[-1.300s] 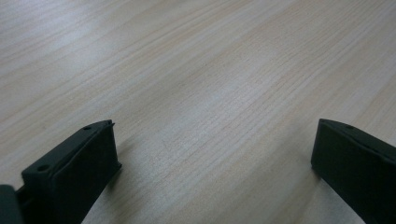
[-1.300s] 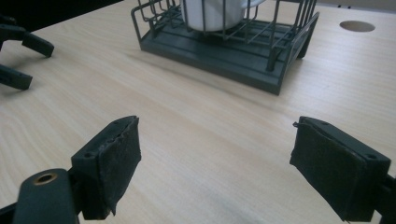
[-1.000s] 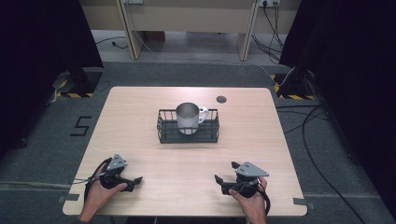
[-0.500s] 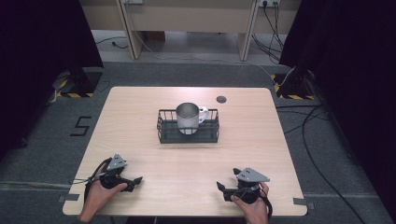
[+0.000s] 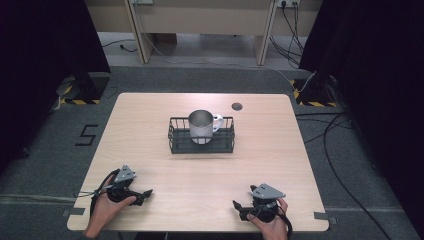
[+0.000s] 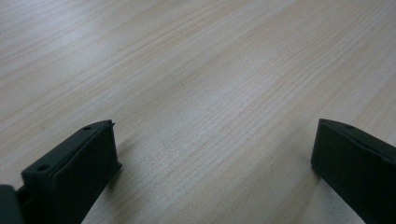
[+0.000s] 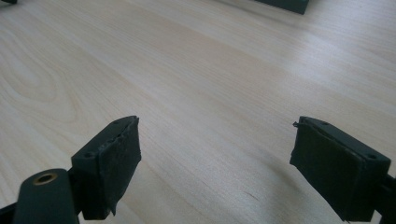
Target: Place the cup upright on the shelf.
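Between the earlier high views and this one, the right gripper point(image 5: 239, 206) has slid a little toward the person's edge of the counter point(image 5: 150, 135) and sits lower in the picture, its grey plate now close to the near rim; the left gripper point(image 5: 146, 193) has kept its place near the left corner. Nothing else has shifted: the metal mug point(image 5: 201, 126) stands upright inside the black wire basket point(image 5: 176, 140) at the middle of the counter, its white handle turned toward the right, and the small dark disc point(image 5: 237, 106) lies beyond it toward the far edge. Both grippers are well apart from the basket. In the left gripper view the two black jaws stand apart over bare wood with nothing between them, and the right gripper view shows the same, its worn pads point(image 7: 122, 154) spread with only the counter's grain in the gap and a corner of the basket point(image 7: 285, 4) far ahead. So both grippers are open and empty. The small retreat of the right hand looks like settling into a resting pose rather than an approach, and the mug seems yet to be reached for.
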`<action>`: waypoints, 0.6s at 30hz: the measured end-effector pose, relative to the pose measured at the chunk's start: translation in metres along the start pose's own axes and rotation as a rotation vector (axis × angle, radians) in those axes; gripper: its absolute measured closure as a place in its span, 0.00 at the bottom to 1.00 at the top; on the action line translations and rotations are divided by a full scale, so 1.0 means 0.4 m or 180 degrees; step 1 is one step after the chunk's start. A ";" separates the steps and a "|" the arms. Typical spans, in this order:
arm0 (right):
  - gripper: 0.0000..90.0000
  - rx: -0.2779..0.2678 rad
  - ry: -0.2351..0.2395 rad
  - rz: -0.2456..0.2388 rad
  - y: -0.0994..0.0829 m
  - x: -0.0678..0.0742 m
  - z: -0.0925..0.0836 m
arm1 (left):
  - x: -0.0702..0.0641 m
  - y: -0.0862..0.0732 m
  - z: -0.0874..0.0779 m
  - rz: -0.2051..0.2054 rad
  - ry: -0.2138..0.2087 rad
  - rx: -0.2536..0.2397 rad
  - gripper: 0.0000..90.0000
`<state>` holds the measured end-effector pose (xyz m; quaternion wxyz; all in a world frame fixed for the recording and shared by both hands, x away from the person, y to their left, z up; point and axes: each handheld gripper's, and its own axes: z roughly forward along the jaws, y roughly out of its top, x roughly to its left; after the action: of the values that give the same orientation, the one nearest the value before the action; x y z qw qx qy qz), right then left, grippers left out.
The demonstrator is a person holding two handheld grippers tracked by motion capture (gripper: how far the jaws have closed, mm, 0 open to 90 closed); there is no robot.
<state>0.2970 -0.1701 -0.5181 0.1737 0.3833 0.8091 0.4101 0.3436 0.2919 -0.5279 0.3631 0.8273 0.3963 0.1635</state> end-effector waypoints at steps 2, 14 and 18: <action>0.17 0.0048 -0.0016 -0.0033 0.000 0.003 0.001 | 0.000 0.000 0.000 0.0000 -0.0001 0.0000 0.00; 0.10 0.0284 0.0000 -0.0150 -0.010 0.013 0.016 | 0.000 0.000 0.000 0.0000 -0.0001 0.0000 0.00; 0.07 0.0287 0.0014 -0.0152 -0.011 0.015 0.018 | 0.000 0.000 0.000 -0.0003 0.0000 0.0000 0.00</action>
<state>0.2953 -0.1631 -0.5258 0.1641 0.3704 0.8361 0.3698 0.3435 0.2918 -0.5279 0.3633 0.8271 0.3966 0.1633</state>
